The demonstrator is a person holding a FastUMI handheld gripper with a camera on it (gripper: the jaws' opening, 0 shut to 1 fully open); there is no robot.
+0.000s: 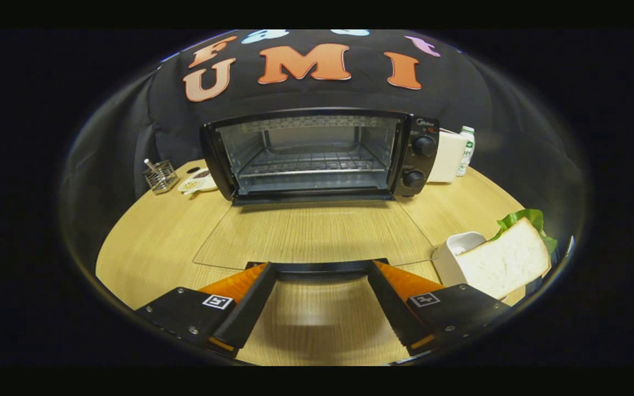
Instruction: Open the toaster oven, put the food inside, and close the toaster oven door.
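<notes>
A: Tongs, i.e. the gripper (320,272): fingers spread wide, nothing held between them. Their tips sit at the dark handle (320,268) along the front edge of the lowered glass door (317,234), one tip at each end of it. Whether they touch the handle, I cannot tell.

B: Oven state?

A: Toaster oven (322,154) stands at the back of the wooden table (146,242), against the booth wall. Door fully down, lying flat over the tabletop toward the fingers. Cavity lit, wire rack (311,165) bare. Two knobs (419,162) stacked on its right panel.

B: Food?

A: Sandwich (507,258), white bread with green lettuce showing behind it, at the table's right edge, just right of the right finger. It leans on a small white container (454,253). Not in the oven.

B: Other items?

A: Back left corner: wire holder (160,176) with a utensil upright in it, and a white dish (198,180) beside the oven's left side. Back right: white box (446,157) touching the oven's side, a bottle (465,149) behind it.
</notes>
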